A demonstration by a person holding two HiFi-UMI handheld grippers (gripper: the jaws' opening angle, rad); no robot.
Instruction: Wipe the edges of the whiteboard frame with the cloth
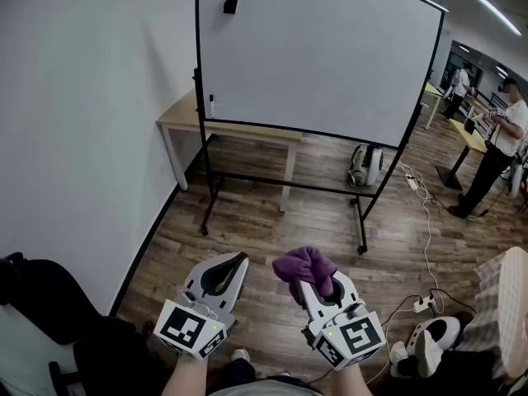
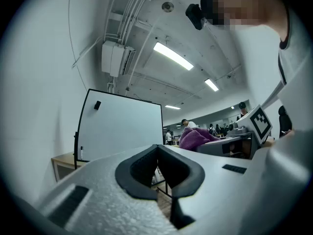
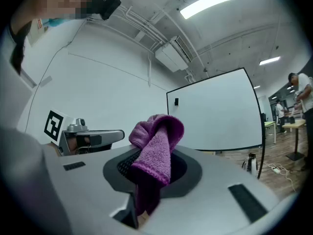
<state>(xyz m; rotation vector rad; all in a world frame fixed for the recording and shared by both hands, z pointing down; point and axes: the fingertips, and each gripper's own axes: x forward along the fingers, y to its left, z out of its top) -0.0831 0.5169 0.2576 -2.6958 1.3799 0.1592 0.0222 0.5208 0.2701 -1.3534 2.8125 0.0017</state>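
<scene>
the left gripper [image 1: 227, 272] and right gripper [image 1: 318, 285] are held low and side by side, each with a marker cube at its back. the left gripper's [image 2: 157, 168] jaws are closed tip to tip with nothing in the dark padded hollow between them. the right gripper's [image 3: 154, 173] jaws are clamped on a purple cloth [image 3: 156, 141], which bunches up above the jaws as a soft, nubby wad [image 1: 304, 266].

well ahead of both jaws stands the whiteboard [image 1: 318, 52], a smooth white panel in a thin black frame [image 1: 198, 56] on a wheeled stand. a small black block [image 1: 231, 2] sticks near its top corner. a pale wooden table [image 1: 177, 115] sits behind the board's lower edge. wood-plank floor [image 1: 272, 221] lies between the jaws and the stand, with a white cable [image 1: 426, 246] off to the right of the right jaws.
</scene>
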